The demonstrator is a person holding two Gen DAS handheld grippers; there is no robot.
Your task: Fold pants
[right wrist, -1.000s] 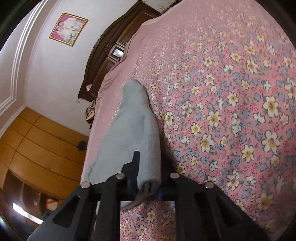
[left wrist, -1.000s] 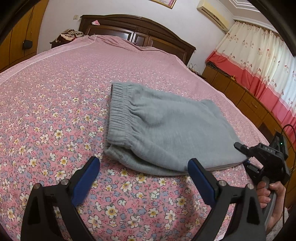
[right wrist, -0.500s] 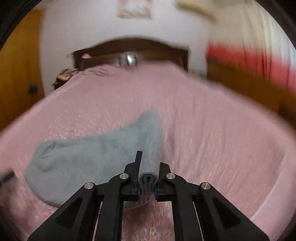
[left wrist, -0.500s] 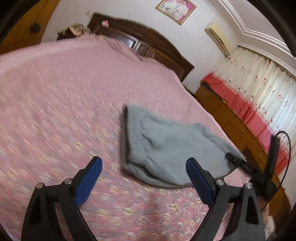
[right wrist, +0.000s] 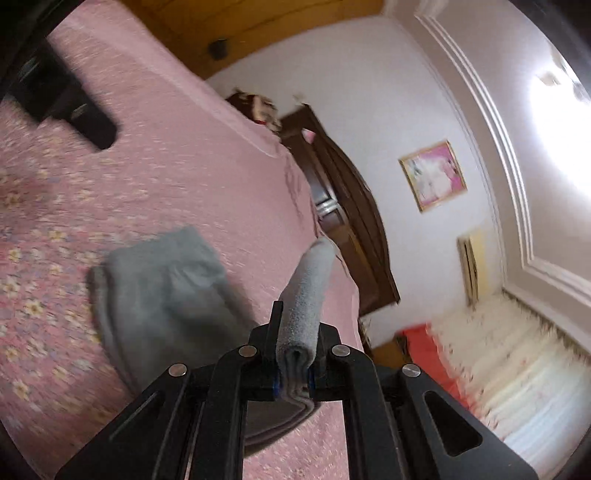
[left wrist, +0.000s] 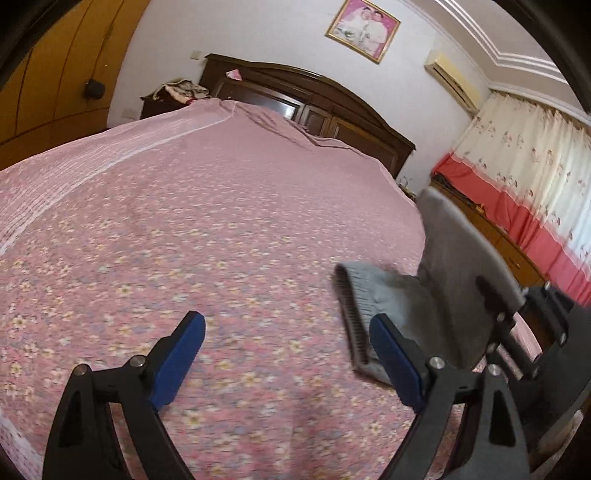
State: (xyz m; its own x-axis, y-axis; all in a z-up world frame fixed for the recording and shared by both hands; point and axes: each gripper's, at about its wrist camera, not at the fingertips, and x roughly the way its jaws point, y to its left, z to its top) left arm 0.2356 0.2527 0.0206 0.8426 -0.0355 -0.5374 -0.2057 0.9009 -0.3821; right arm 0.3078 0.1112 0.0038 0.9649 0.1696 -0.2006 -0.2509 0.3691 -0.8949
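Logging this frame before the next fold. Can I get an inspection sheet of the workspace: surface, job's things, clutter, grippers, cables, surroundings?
Surface: bed with pink floral bedspread, blurred in both views.
Job's things: grey pants, waistband end lying on the bedspread, the other end lifted clear of it.
Clutter: a pile of fabric items on a stand beside the headboard.
Grippers: right gripper shut on a folded edge of the pants; left gripper open, nothing between its blue pads, above the bedspread beside the waistband.
Cables: nothing seen.
Surroundings: dark wooden headboard, framed picture, air conditioner, cream and red curtains, wooden wardrobe.
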